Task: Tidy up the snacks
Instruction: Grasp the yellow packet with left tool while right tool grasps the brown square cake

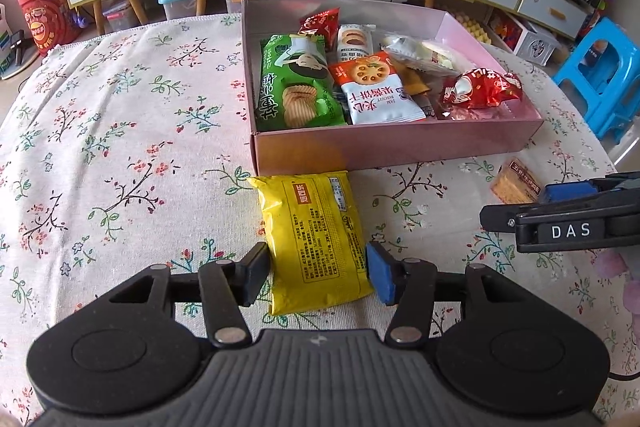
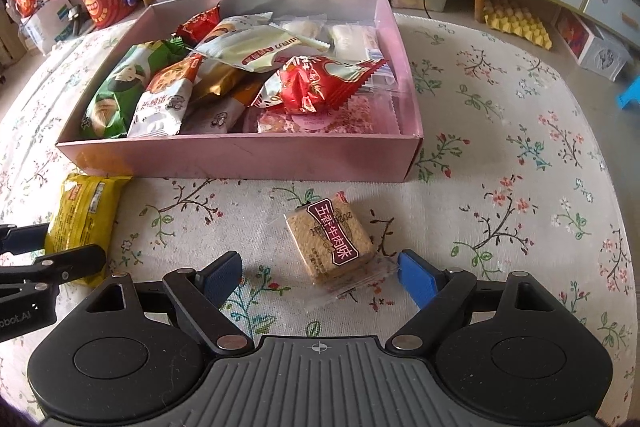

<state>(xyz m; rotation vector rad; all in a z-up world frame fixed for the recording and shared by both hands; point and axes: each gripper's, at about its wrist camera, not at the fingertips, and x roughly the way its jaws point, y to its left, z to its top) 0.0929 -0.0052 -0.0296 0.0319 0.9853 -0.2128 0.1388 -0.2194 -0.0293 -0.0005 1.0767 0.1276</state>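
Brimming pink box [image 2: 240,159] of mixed snack packets [image 2: 168,99]

Both grippers are the same build: black plastic with two big round discs at the base, a grey ribbed plate between them, and silver rivets on the linkage arms. The left gripper [image 1: 318,273] and right gripper [image 2: 320,273] have blue pads. One side is labelled "DAS".

One pink box [image 2: 240,159] – two snack packets outside: yellow [image 1: 316,239], biscuit [image 2: 332,239].
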